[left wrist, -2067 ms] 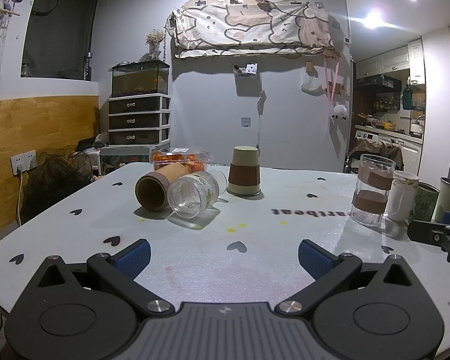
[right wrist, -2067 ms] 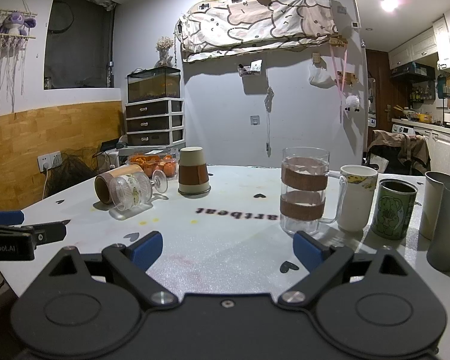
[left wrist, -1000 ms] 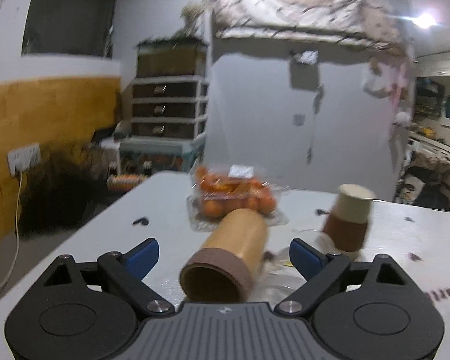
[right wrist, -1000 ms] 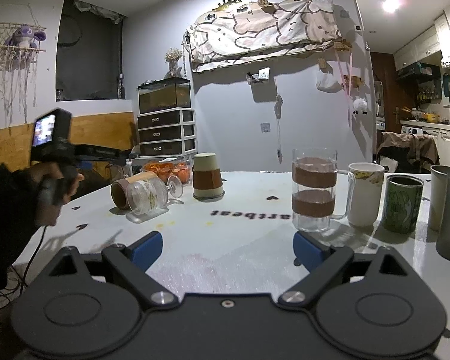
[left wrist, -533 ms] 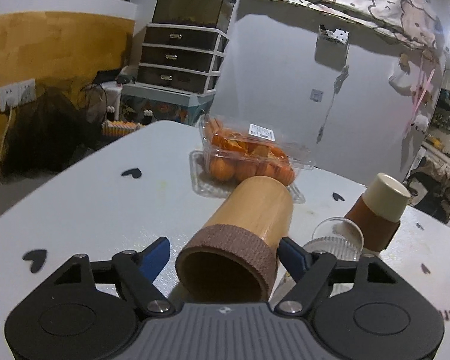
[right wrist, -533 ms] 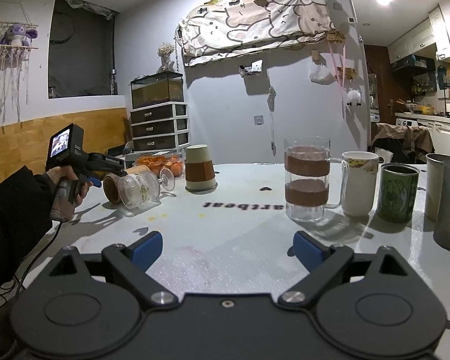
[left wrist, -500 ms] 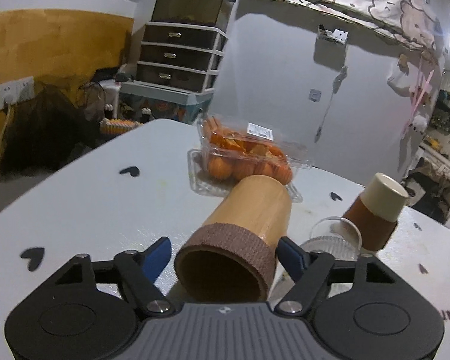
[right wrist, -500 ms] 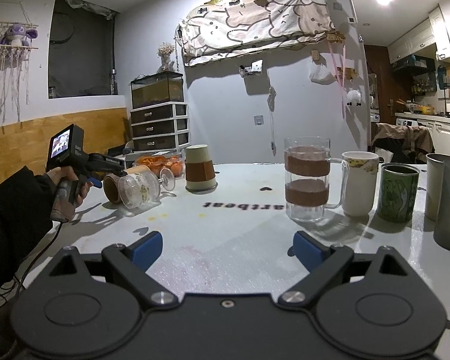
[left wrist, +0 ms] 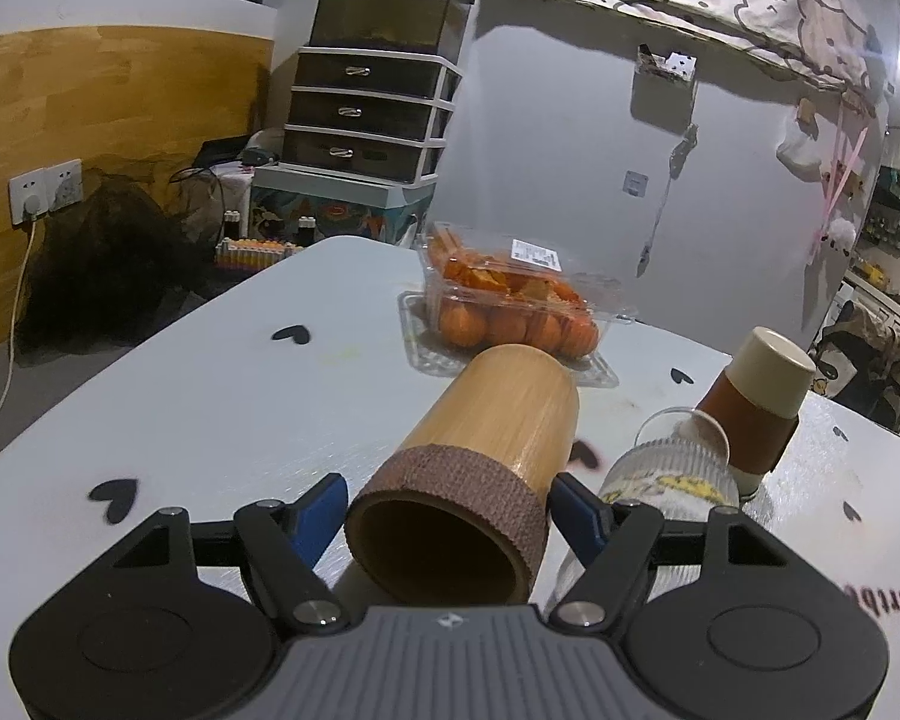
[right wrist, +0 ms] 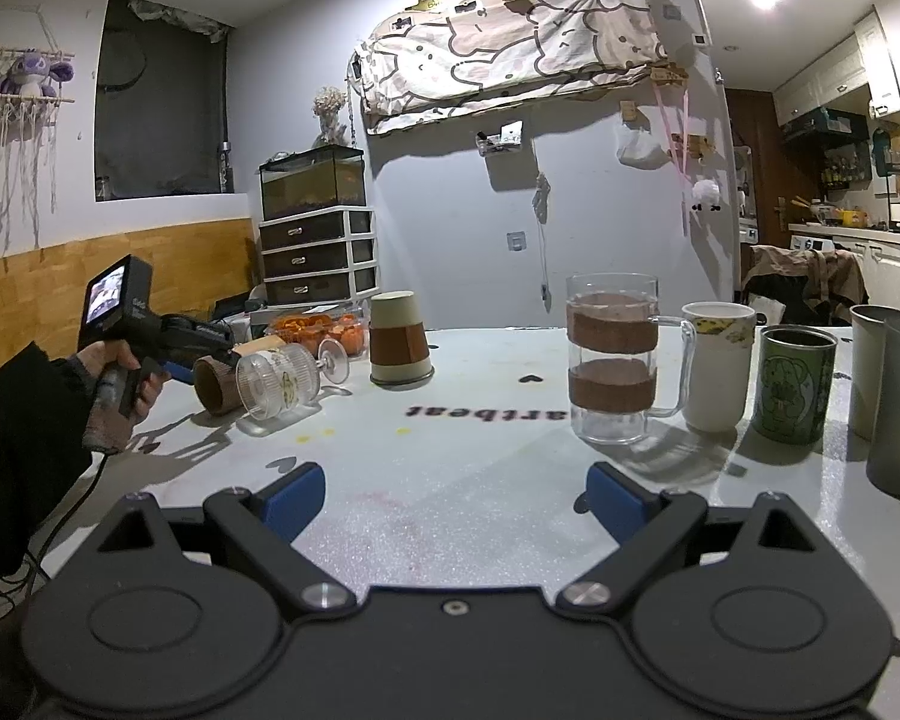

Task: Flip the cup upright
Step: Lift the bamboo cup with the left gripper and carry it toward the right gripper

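A bamboo cup (left wrist: 486, 438) with a brown textured band at its rim lies on its side on the white table, mouth toward my left wrist camera. My left gripper (left wrist: 447, 510) is open with its blue fingers on either side of the cup's rim, close to it but apart. The cup also shows in the right wrist view (right wrist: 216, 381), with the left gripper's blue finger (right wrist: 177, 371) beside it. My right gripper (right wrist: 453, 495) is open and empty, low over the near table.
A ribbed glass (left wrist: 669, 480) lies on its side right of the bamboo cup. An upside-down paper cup (left wrist: 756, 414) stands behind it. A clear box of oranges (left wrist: 510, 306) sits at the back. A glass mug (right wrist: 612, 360), white mug (right wrist: 717, 369), green cup (right wrist: 795, 384) and grey cups (right wrist: 897, 402) stand at right.
My left gripper has moved in on the lying bamboo cup and its fingers have narrowed around the rim. The right gripper has stayed still.
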`<state>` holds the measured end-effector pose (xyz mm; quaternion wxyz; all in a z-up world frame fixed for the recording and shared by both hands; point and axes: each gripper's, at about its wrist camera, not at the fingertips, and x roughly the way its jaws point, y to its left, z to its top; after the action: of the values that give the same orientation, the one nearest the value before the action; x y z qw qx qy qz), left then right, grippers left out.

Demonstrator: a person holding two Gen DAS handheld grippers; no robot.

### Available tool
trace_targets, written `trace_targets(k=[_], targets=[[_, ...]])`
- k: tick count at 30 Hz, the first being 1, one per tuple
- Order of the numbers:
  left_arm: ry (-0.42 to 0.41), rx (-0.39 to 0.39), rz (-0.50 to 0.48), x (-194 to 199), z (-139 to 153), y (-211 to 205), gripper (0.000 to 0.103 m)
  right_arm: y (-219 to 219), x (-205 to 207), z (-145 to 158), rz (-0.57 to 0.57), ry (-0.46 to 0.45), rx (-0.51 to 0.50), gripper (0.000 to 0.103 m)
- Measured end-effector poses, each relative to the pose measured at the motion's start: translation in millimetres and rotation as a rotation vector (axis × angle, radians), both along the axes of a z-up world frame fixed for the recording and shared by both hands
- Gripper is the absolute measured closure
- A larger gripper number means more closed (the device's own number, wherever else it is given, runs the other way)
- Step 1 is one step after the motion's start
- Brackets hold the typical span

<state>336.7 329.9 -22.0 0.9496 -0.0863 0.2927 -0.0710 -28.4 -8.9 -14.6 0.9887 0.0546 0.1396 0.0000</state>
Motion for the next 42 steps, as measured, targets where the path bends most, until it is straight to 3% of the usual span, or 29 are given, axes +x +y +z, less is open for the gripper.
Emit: trace_targets(k=[11,21,31,38,42], targets=[[-0.018,0.062,-0.017,-55,1,23,0.029,-1,-3,1,0.000,-0.013,0.009,0.008],[-0.026,0.133,-0.125,-163,5,33,0.029,-4,-6,3,0.005,-0.031,0.029,0.008],[-0.048,0.127,-0.395,-215,7,-29,0.036,-7,-9,6,-0.002,-0.049,0.038,0.008],[-0.078,0.128,-0.693,-243,4,-105,0.037,-15,-15,10,-0.026,-0.069,0.054,0.008],[-0.149,0.187,-0.826,-268,-1,-139,0.037,-21,-15,12,-0.044,-0.057,0.065,0.008]])
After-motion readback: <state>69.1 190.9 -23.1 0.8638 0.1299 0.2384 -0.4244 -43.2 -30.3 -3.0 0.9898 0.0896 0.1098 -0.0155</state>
